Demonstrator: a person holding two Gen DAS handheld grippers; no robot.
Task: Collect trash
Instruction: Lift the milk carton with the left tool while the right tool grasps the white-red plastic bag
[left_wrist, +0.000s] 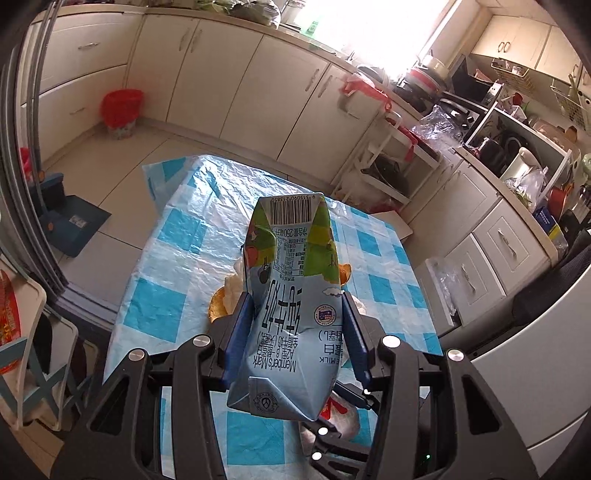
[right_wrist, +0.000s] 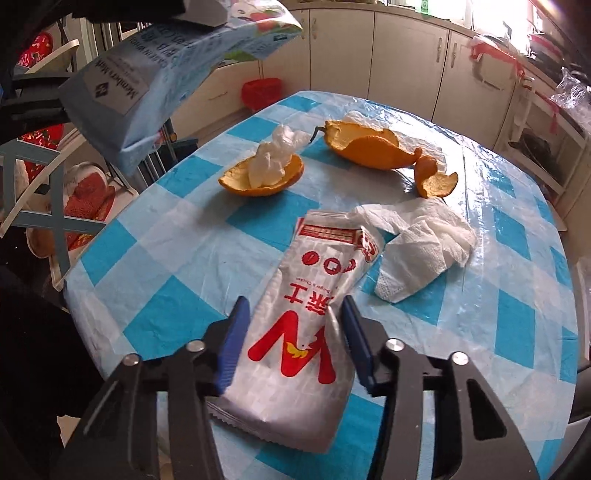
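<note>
My left gripper (left_wrist: 295, 314) is shut on a squashed light-blue milk carton (left_wrist: 291, 295) and holds it above the table; the carton also shows at the top left of the right wrist view (right_wrist: 155, 74). My right gripper (right_wrist: 293, 314) has its blue fingers (right_wrist: 234, 343) on both sides of a white and red snack wrapper (right_wrist: 306, 325) and grips it low over the checked tablecloth (right_wrist: 177, 251). On the cloth lie orange peels (right_wrist: 373, 147), one peel holding a crumpled tissue (right_wrist: 269, 166), and a white napkin (right_wrist: 424, 240).
A red-lined trash bin (left_wrist: 122, 110) stands on the floor by the far cabinets, also in the right wrist view (right_wrist: 260, 92). A dustpan (left_wrist: 70, 221) lies on the floor to the left. Chairs (right_wrist: 44, 206) stand at the table's left side. Cluttered counters (left_wrist: 517, 155) run along the right.
</note>
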